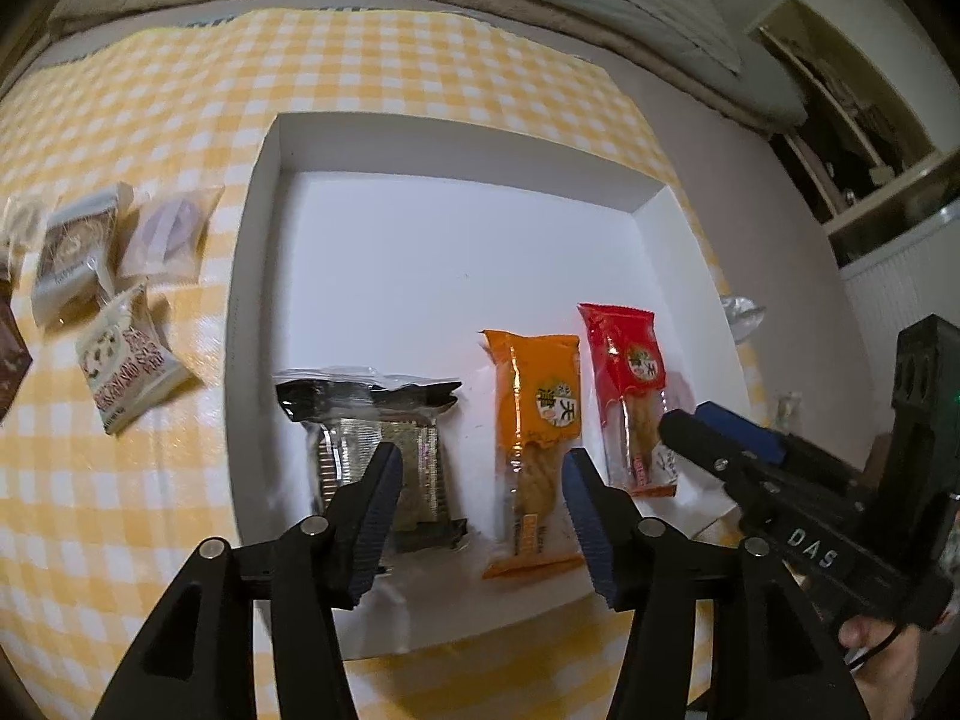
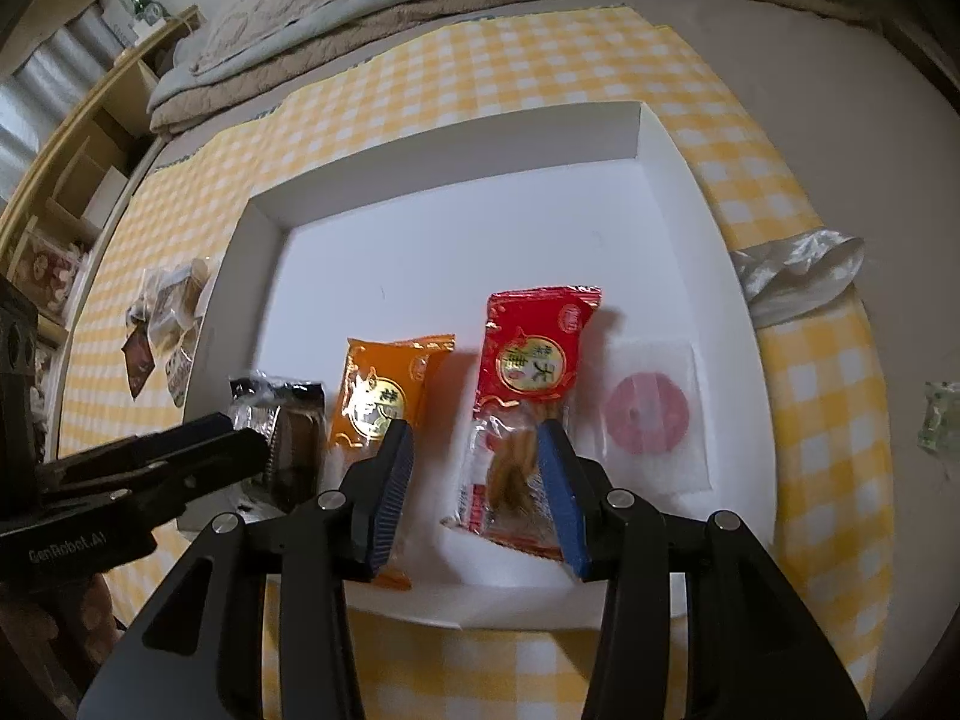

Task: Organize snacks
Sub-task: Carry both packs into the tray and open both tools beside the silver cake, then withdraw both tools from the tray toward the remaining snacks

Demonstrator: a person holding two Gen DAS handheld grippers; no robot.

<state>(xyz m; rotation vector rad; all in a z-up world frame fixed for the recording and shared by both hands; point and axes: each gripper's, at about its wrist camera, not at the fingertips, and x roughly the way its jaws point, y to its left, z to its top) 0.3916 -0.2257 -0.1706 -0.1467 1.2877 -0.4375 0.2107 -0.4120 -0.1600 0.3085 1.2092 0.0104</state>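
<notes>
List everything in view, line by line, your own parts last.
Shallow cardboard tray: one, white, on the cloth.
Foil-wrapped dark snack: one, black-silver, leftmost in tray.
Orange snack packet: one, tray, beside it.
Red snack packet: one, tray, right of orange.
Clear sachet with pink disc: one, rightmost in tray.
Loose snack packets: several, brown-white, cloth left of tray.
Checked tablecloth: one, yellow-white.
Left gripper: black, open, over tray.
Right gripper: black, open, astride the red packet.

Ahead of the matt black plastic left gripper (image 1: pixel 480 474), glossy orange (image 1: pixel 536 414) and red (image 1: pixel 630 387) plastic snack wrappers lie in a smooth matt white paperboard tray (image 1: pixel 420 276) on yellow-checked cloth (image 1: pixel 150 120).
</notes>
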